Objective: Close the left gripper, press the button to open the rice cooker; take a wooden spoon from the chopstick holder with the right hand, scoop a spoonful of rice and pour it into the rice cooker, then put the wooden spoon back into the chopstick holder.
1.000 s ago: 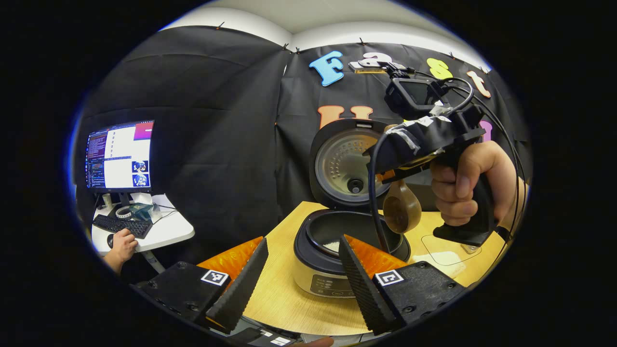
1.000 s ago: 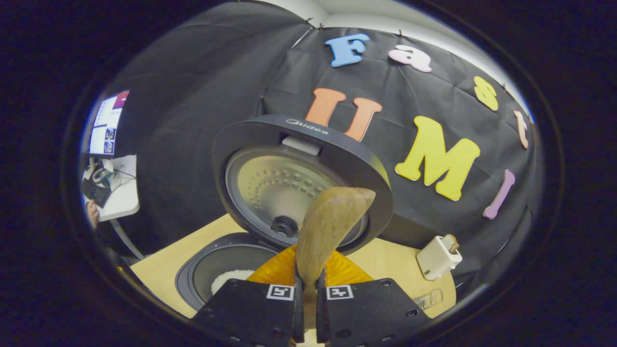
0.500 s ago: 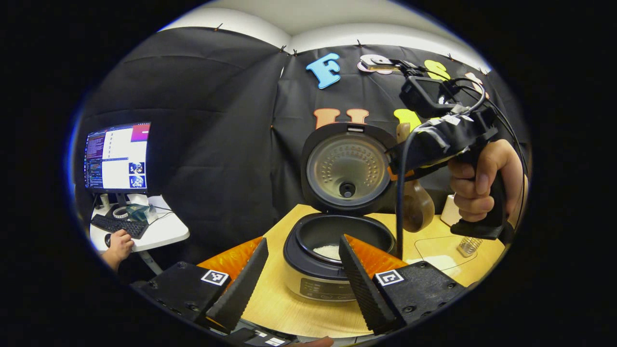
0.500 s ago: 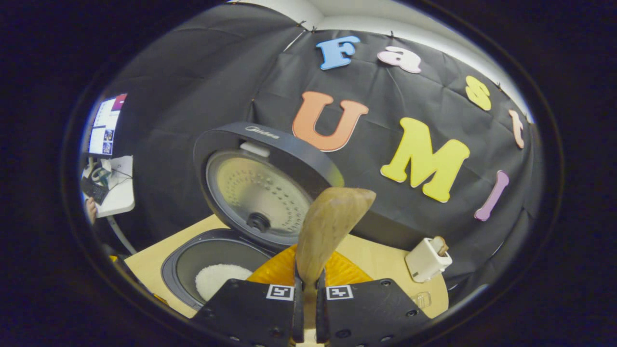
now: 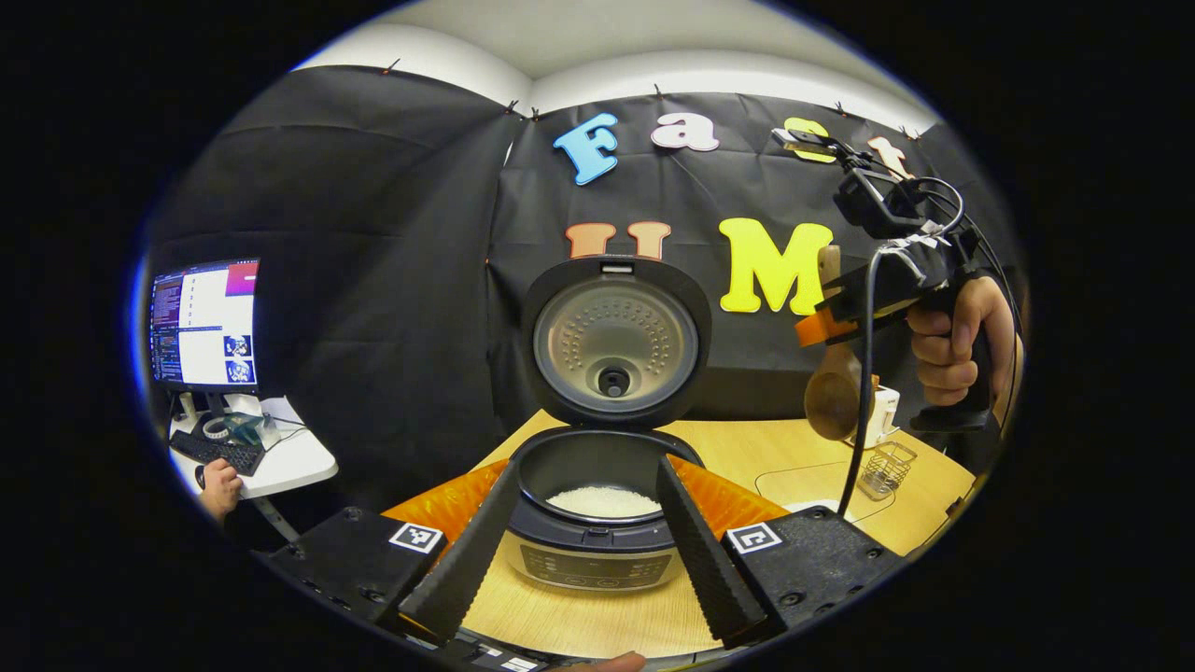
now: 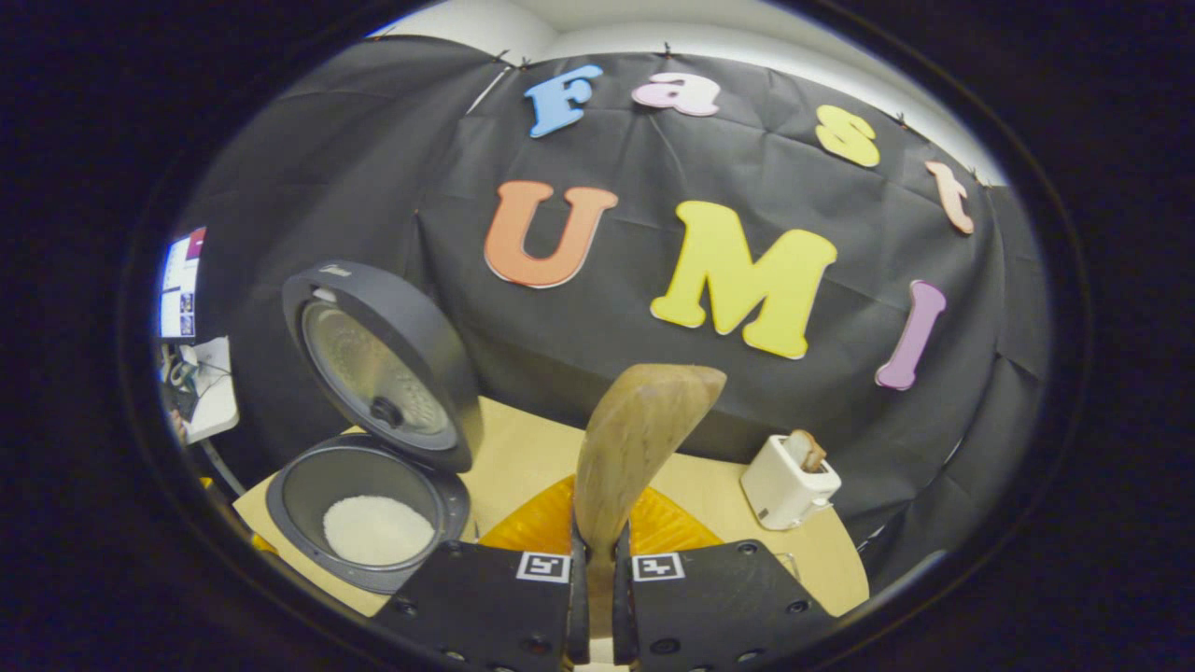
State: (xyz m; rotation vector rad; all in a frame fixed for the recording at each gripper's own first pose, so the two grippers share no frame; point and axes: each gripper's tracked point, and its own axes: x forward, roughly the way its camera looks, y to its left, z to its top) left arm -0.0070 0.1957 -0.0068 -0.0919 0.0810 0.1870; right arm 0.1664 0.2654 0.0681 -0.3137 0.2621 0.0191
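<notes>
Since a second ago, your right tool (image 6: 597, 597) has carried the wooden spoon (image 6: 635, 439) clear of the rice cooker (image 5: 597, 523), toward 3 o'clock above the chopstick holder (image 5: 887, 469). It stays clamped on the stiff, light handle. Left tool (image 5: 583, 541) stands apart.

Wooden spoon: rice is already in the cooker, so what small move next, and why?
Probably carry the wooden spoon, clamped in the right tool, toward the wire chopstick holder and lower it in; rice already sits in the open rice cooker.
</notes>
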